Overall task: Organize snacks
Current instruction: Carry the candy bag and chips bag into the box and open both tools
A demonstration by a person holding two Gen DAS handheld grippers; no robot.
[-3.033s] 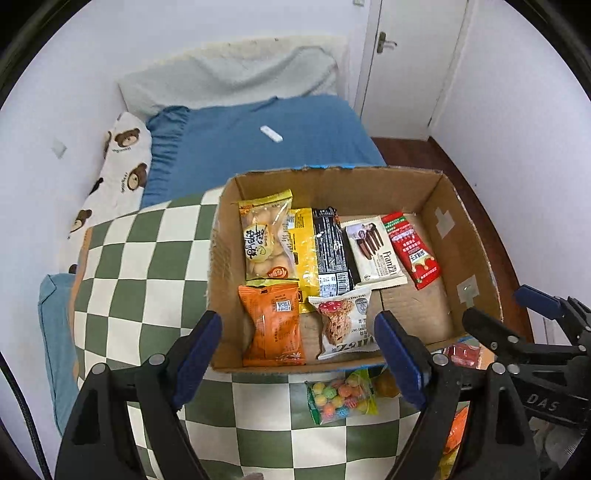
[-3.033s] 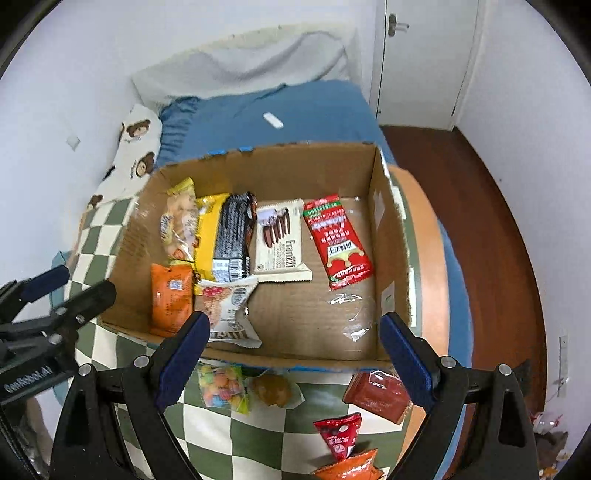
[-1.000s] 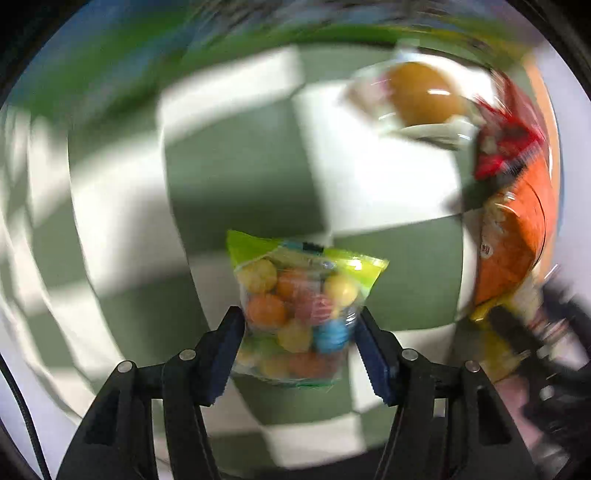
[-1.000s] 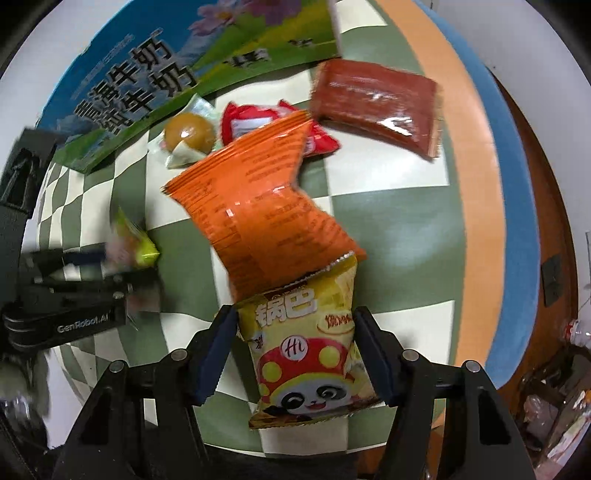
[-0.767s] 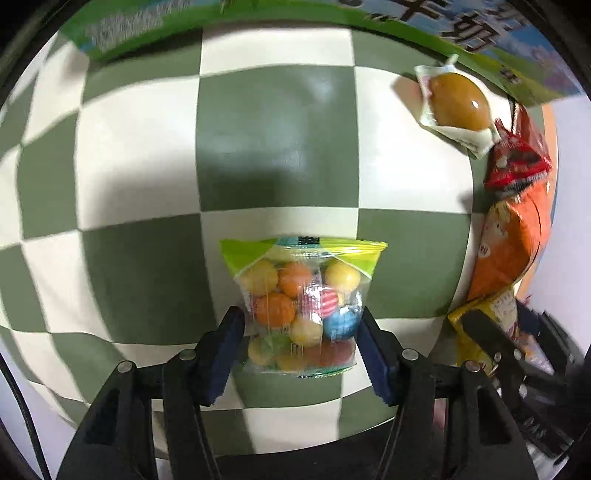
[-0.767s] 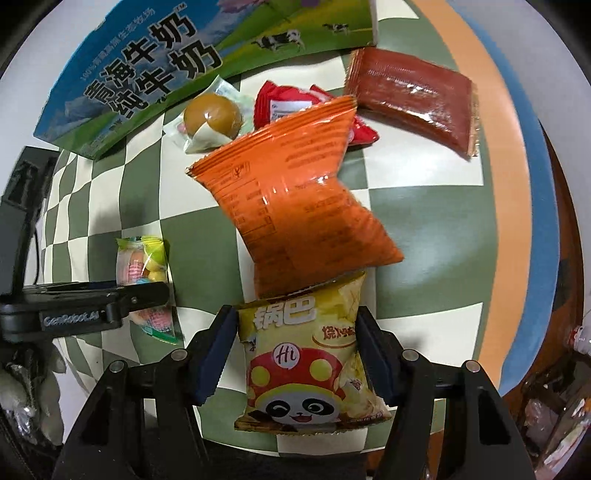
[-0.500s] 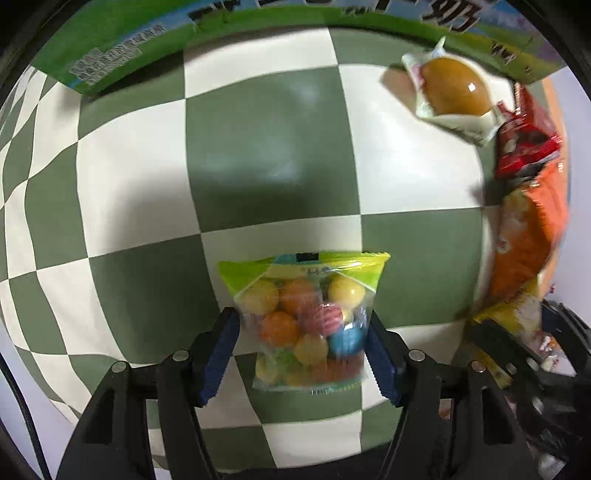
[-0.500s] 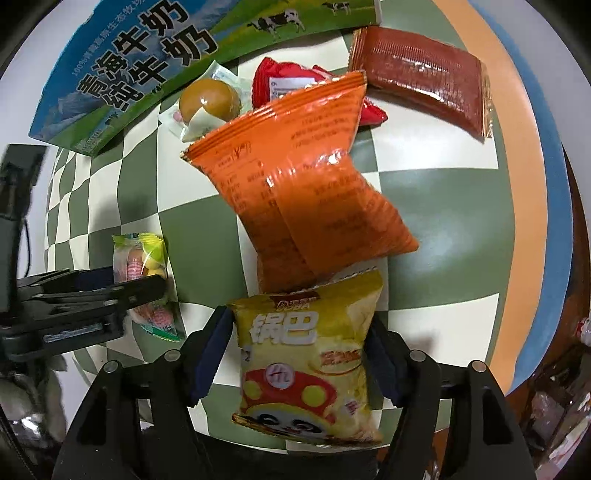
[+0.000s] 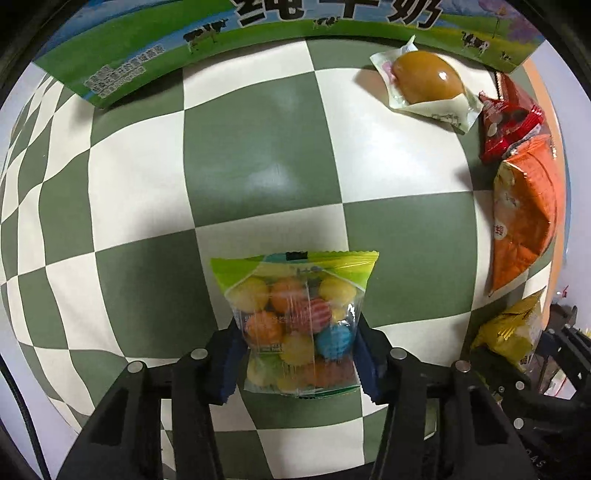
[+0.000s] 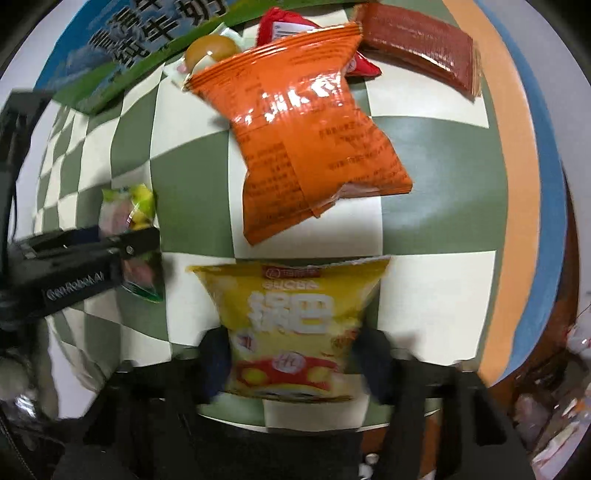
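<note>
A clear bag of coloured candy balls (image 9: 295, 317) lies on the green-and-white checked cloth (image 9: 258, 147). My left gripper (image 9: 299, 354) points straight down at it. Its jaws are closing, and the blue pads press the bag's lower sides. A yellow snack bag (image 10: 295, 310) sits between the fingers of my right gripper (image 10: 291, 354). Those jaws are closing too and pinch the bag's lower half narrow. The right wrist view also has the candy bag (image 10: 129, 210) at its left, with the left gripper around it.
An orange snack bag (image 10: 306, 129) lies just beyond the yellow one. Past it are a red packet (image 10: 280, 26), a dark red flat pack (image 10: 417, 48) and a wrapped brown egg (image 9: 424, 81). The printed milk carton wall (image 9: 184, 55) stands behind. The table's orange rim (image 10: 517, 184) runs down the right.
Both pairs of jaws widened slightly, then closed in onto their bags. The yellow bag is now squeezed and crumpled at its lower half. The left gripper has slid a little across the cloth.
</note>
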